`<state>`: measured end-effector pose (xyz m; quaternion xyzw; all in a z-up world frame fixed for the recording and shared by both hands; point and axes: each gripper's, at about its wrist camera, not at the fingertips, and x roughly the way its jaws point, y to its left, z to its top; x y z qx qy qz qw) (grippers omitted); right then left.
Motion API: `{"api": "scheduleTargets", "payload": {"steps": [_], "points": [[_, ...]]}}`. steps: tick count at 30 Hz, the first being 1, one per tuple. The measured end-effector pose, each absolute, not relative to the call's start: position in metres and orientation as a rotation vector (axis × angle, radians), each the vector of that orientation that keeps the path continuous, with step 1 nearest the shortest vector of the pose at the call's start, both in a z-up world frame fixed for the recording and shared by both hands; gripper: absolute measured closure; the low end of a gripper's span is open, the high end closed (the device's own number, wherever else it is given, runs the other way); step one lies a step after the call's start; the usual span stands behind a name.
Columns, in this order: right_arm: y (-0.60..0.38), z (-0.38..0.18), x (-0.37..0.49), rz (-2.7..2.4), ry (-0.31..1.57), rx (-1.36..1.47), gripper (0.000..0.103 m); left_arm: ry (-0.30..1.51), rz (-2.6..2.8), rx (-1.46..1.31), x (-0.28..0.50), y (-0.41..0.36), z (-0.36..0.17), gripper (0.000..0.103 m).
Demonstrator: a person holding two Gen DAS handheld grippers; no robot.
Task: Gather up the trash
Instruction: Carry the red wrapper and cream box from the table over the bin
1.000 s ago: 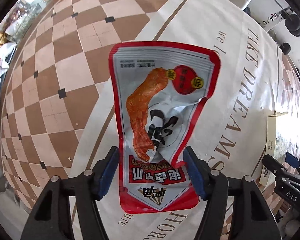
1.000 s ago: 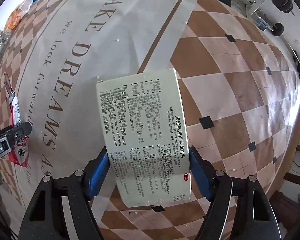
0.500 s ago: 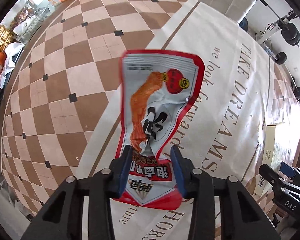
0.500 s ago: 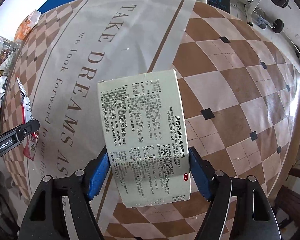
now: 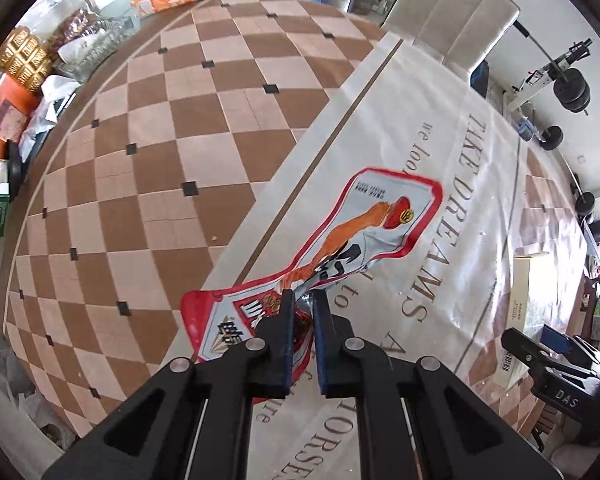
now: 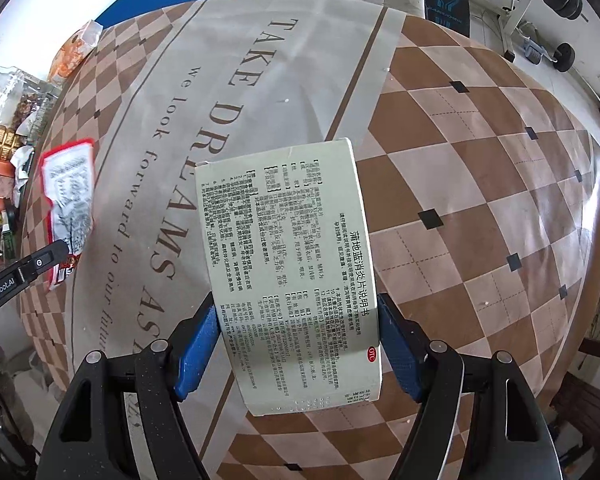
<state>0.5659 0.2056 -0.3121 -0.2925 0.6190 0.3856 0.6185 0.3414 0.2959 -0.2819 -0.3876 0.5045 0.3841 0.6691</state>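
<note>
My left gripper [image 5: 302, 300] is shut on a red-and-silver snack wrapper [image 5: 356, 240], pinched and crumpled at its lower part, held above the table. The wrapper also shows in the right wrist view [image 6: 70, 196] at the left, with the left gripper's finger [image 6: 40, 260] on it. My right gripper [image 6: 300, 344] is shut on a pale medicine box [image 6: 288, 264] printed with black text, its blue pads against both long sides, lifted above the table.
The round table carries a checkered cloth [image 5: 148, 184] with a lettered white band [image 5: 460, 240]. Snack bags, a gold jar and an orange box [image 5: 4, 120] crowd the far left rim. A chair [image 5: 448, 16] and dumbbells [image 5: 572, 92] stand beyond.
The left jaws closed from wide open onto the wrapper, crumpling it, and lifted it off the table. The right gripper rose with the box still held.
</note>
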Motion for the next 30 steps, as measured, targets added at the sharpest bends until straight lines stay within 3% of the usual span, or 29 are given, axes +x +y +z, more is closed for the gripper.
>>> {"api": "scheduleTargets", "payload": {"steps": [14, 22, 30], "points": [[0.166, -0.278, 0.518, 0.972, 1.408, -0.633, 0.026, 1.007, 0.841, -0.816, 0.298, 0.248, -0.232, 0.097], [0.107, -0.245, 0.456, 1.035, 1.386, -0.595, 0.026, 0.937, 0.852, -0.801, 0.231, 0.176, -0.201, 0.097], [0.012, -0.228, 0.349, 1.086, 1.369, -0.585, 0.026, 0.914, 0.846, -0.832, 0.135, 0.08, -0.204, 0.097]]}}
